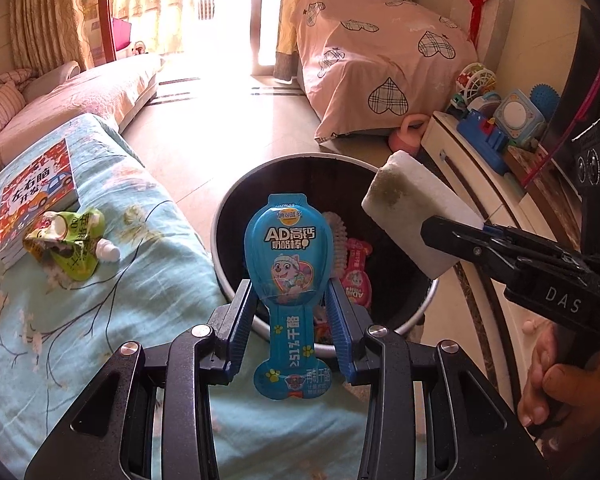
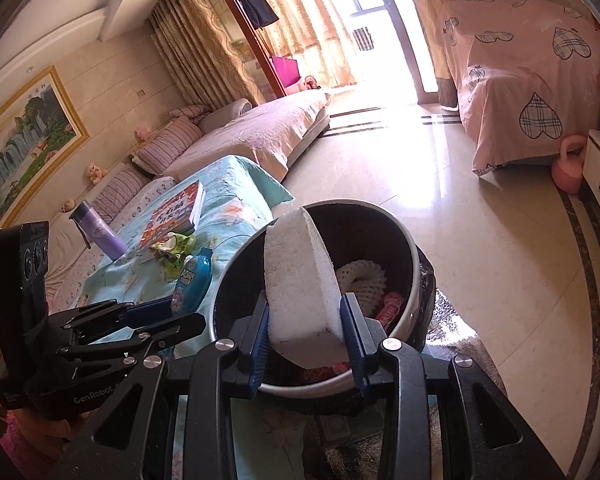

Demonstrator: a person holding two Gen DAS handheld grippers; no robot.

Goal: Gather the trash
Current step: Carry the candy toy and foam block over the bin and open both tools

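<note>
My left gripper (image 1: 290, 300) is shut on a blue cheese-stick wrapper (image 1: 288, 256) and holds it at the near rim of the round trash bin (image 1: 416, 316). My right gripper (image 2: 306, 320) is shut on a white foam block (image 2: 300, 280) and holds it over the bin (image 2: 414, 252). The block also shows in the left wrist view (image 1: 416, 216). The wrapper shows in the right wrist view (image 2: 192, 280). A crumpled green drink pouch (image 1: 66, 240) lies on the light blue cloth, also seen from the right wrist (image 2: 172, 250). Pink wrappers (image 1: 356, 276) and white foam netting (image 2: 362, 280) lie in the bin.
A picture book (image 1: 36, 196) lies on the blue-covered table (image 1: 100, 320) next to the pouch. A purple bottle (image 2: 98, 232) stands behind it. A sofa (image 2: 252, 132) runs along the left wall. A cabinet with toys (image 1: 496, 128) is at the right, and a pink-covered shape (image 1: 380, 60) beyond.
</note>
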